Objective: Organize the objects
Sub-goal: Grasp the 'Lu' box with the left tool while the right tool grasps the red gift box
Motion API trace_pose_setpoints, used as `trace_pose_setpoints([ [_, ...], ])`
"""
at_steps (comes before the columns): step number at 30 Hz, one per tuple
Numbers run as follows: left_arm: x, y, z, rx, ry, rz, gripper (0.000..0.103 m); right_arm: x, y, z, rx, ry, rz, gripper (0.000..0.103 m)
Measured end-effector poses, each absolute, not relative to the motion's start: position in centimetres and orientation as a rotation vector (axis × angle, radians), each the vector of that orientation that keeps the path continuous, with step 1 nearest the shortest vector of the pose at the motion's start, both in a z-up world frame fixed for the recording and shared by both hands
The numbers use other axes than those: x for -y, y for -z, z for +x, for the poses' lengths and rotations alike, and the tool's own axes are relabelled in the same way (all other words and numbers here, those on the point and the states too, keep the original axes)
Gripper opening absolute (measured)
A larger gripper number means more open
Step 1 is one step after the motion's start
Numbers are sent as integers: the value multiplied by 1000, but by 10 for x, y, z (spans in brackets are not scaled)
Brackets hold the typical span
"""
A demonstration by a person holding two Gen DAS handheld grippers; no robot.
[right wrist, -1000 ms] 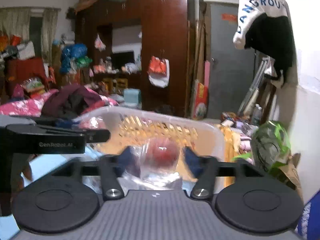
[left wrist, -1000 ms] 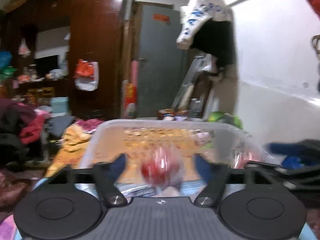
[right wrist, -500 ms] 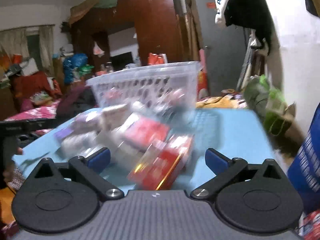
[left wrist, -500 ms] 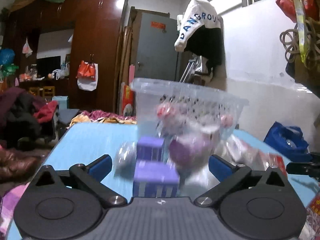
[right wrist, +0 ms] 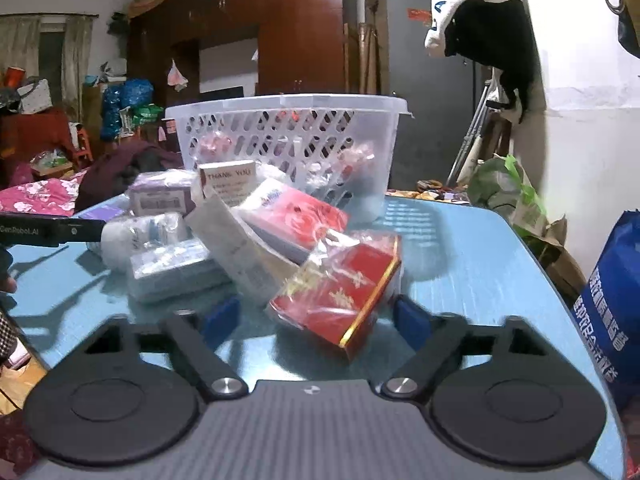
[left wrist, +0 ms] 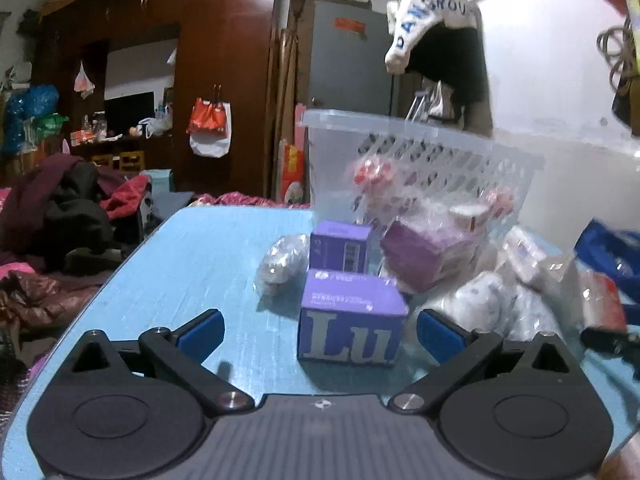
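Observation:
A clear plastic basket (left wrist: 420, 148) (right wrist: 288, 128) stands at the back of a blue table (left wrist: 192, 264) with red-wrapped items inside. A pile of boxes and packets lies before it. My left gripper (left wrist: 320, 330) is open, its fingers either side of a purple box marked "Lu" (left wrist: 352, 326). A second purple box (left wrist: 340, 246) stands behind it. My right gripper (right wrist: 316, 314) is open, with a red box in clear wrap (right wrist: 344, 288) between its fingers. A pink rose-printed pack (right wrist: 296, 220) and a white "thank you" box (right wrist: 228, 182) lie behind.
A blue bag (right wrist: 612, 304) stands at the table's right edge. The other gripper's black finger (right wrist: 52, 228) reaches in from the left in the right wrist view. A bed with clothes (left wrist: 60, 216) lies left of the table. A wardrobe (left wrist: 224, 80) stands behind.
Both grippers held red wrapped items over the basket a second ago. They have let go, pulled back and dropped low over the table, open, facing the pile of boxes.

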State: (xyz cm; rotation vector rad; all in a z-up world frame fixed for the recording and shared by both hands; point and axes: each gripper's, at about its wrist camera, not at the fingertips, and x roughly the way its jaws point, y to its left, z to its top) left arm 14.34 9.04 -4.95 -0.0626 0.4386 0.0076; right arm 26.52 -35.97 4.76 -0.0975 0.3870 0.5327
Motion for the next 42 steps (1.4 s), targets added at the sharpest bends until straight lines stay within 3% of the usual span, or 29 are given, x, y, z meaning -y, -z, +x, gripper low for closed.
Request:
trace_pose_setpoints([
  [10,-87,53,141,-444,-29,-65,99,383,-47,242,-322,-558,-24,63],
  [12,-86,53,143,-448,-30,-66,89,384,-47,241,-322,-574,-13,63],
  [14,-84,55,143,-441,-23,-47,62,384,-46,241,-322,-581,-9,64],
  [15,-83,55,141,-429,-16,-48,57,384,-46,240,-321,-585,-8,64],
  [25,-93,55,111,-295,21,-105,56,386,-45,236,-305,-587,-11,63],
  [42,-93,54,93,-226,70,-118,56,398,-51,230,-253,-591,5,61],
])
